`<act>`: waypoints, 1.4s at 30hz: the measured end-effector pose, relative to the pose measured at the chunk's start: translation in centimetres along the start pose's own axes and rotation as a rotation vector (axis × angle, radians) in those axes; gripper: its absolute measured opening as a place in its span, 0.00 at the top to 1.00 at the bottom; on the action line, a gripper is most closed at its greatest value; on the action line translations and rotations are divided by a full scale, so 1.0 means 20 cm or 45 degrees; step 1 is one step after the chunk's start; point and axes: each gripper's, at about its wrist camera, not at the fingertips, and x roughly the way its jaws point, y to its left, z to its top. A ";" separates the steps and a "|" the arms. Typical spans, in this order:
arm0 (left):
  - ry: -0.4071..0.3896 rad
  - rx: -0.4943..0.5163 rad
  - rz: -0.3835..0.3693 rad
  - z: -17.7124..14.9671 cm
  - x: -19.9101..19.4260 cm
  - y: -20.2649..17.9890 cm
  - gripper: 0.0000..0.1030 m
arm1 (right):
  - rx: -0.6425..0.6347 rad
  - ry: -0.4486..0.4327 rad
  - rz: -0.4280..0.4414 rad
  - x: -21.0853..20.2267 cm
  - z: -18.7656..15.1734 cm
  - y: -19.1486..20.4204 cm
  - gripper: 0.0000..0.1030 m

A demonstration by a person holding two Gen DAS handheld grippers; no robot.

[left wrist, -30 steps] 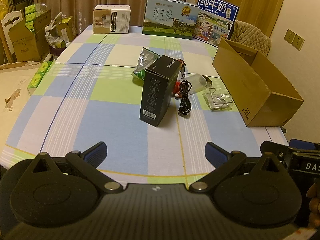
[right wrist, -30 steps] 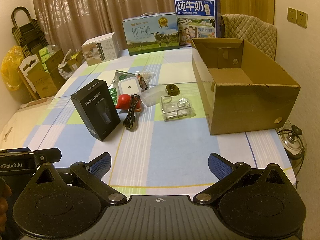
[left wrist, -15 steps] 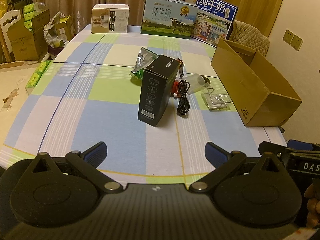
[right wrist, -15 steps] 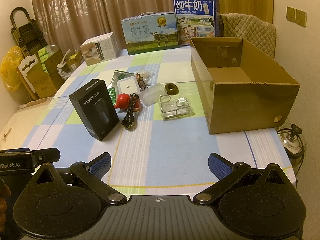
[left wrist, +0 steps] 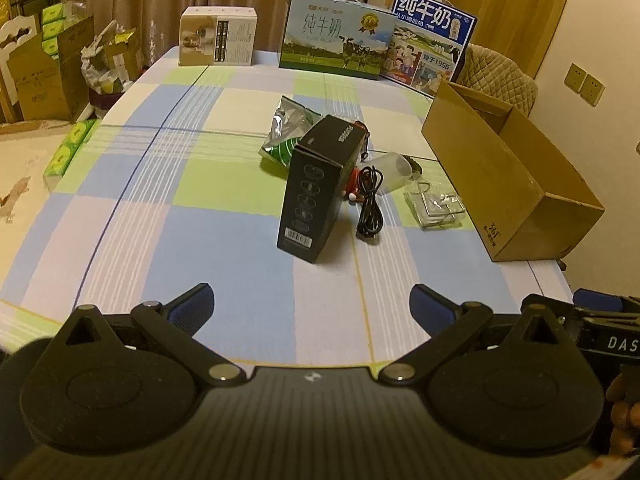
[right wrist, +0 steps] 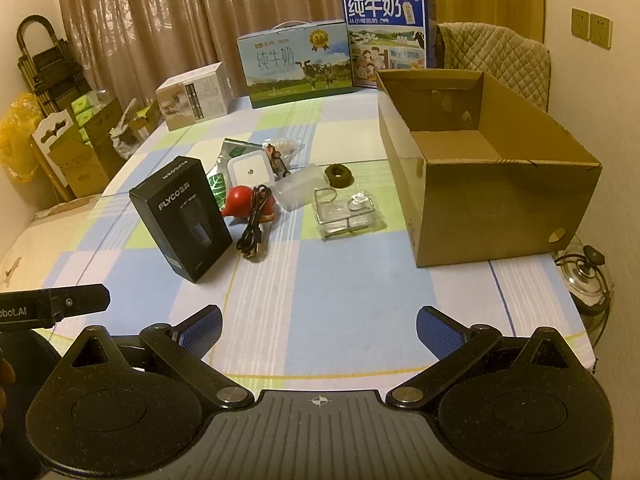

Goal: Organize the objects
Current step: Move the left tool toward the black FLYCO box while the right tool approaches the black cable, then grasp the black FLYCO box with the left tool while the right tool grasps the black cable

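A black shaver box (left wrist: 316, 196) (right wrist: 182, 216) stands upright mid-table. Beside it lie a red bulb (right wrist: 240, 205), a coiled black cable (left wrist: 370, 204) (right wrist: 253, 228), a clear plastic cup (right wrist: 301, 187), a wire holder in a clear bag (left wrist: 434, 206) (right wrist: 347, 212), a brown ring (right wrist: 339, 175), a white square plug (right wrist: 250, 171) and a green foil pouch (left wrist: 286, 134). An open, empty cardboard box (left wrist: 508, 184) (right wrist: 492, 176) sits at the right. My left gripper (left wrist: 311, 308) and right gripper (right wrist: 319, 330) hover open over the table's near edge, both empty.
Two milk cartons (right wrist: 294, 64) (right wrist: 388, 38) and a small white carton (right wrist: 194, 96) line the table's far edge. A quilted chair (right wrist: 496, 66) stands behind the cardboard box. Boxes and bags crowd the floor at left (left wrist: 44, 68). A glass pot lid (right wrist: 588, 276) lies off the table's right side.
Both views have crept slightly closer to the objects; the black box and cable sit a little nearer and lower. Nothing on the table has moved, and both grippers stay open.
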 end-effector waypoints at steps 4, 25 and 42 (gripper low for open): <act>-0.023 -0.003 -0.007 0.04 0.03 0.02 0.01 | -0.007 -0.002 0.010 0.03 0.02 -0.01 0.02; -0.057 0.304 -0.135 0.32 0.50 0.05 0.23 | -0.066 0.043 0.014 0.37 0.17 -0.03 0.15; -0.089 0.334 -0.130 0.35 0.58 0.09 0.63 | -0.080 0.090 0.081 0.63 0.25 0.03 0.33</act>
